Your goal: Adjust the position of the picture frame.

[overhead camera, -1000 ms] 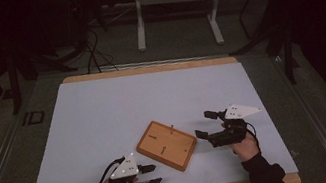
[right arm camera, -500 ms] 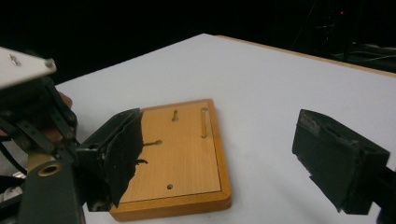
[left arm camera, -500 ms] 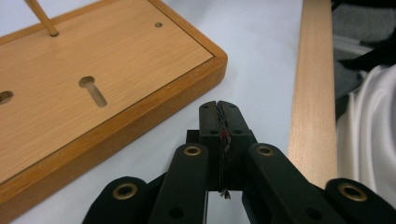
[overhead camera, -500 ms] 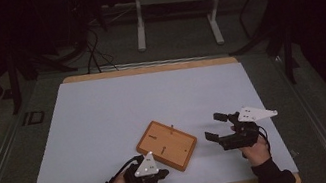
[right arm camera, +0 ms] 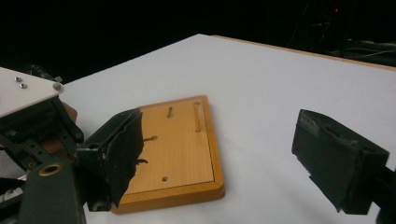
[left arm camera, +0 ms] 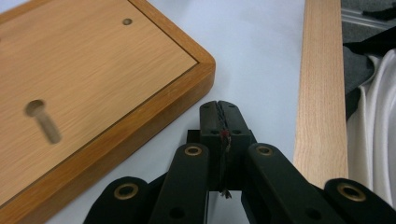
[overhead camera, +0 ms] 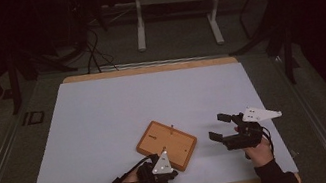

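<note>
- Here the wooden board (overhead camera: 167, 144) is seen lying flat on the white tabletop (overhead camera: 103, 112), near its front edge, between the two grippers, back side up with its keyhole slot showing.
- The left hand-held gripper (left arm camera: 219, 108) is fully closed on nothing, its tips just beside the board's near corner and not touching it; its jaws were brought together within the last second.
- The right hand-held gripper (overhead camera: 219, 127) is held wide open, apart from the board's right edge, with nothing between its jaws.
- The step is judged to be a nudge or a lift of the board. The closed left tip would best be kept low against the rim, and any push made slowly so the board is not spun.
- The right jaws should be squared to the edge before closing.
- Against the earlier frames, the left hand has been moved right, toward the board's corner; the right hand has been drawn slightly away from it; the board itself lies as before.
</note>
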`<control>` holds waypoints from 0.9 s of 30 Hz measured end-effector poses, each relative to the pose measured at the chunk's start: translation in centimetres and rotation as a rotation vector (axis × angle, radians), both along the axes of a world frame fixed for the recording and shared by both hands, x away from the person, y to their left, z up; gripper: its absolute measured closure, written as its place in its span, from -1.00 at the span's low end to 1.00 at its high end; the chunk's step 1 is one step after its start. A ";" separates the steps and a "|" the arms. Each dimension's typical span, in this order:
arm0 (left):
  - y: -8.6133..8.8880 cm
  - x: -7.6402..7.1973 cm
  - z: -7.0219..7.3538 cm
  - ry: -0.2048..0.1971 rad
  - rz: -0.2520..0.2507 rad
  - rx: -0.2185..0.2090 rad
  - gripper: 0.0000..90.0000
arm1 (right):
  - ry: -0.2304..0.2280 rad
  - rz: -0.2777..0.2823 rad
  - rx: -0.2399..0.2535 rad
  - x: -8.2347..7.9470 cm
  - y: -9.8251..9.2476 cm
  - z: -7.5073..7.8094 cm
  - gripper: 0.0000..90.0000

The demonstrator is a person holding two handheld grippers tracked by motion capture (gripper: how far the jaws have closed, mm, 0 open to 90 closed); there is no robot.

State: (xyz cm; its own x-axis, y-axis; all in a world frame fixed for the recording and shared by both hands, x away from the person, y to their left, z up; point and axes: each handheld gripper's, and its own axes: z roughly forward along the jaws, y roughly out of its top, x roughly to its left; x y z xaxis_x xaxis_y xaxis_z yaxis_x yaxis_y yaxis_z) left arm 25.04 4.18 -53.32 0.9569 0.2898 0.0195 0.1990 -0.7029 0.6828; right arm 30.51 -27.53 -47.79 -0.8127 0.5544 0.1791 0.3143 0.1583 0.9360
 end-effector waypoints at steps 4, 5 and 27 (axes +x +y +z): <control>-0.4 0.2 0.1 -0.011 0.005 -0.001 1.00 | -0.001 0.000 0.006 0.1 -0.1 -0.1 -0.64; -0.5 0.2 0.1 -0.012 0.004 -0.003 1.00 | 0.003 0.001 0.007 0.0 -0.1 -0.2 -0.64; -2.5 1.7 0.3 -0.023 0.009 0.032 1.00 | 0.008 0.002 0.014 0.1 -0.4 -0.3 -0.63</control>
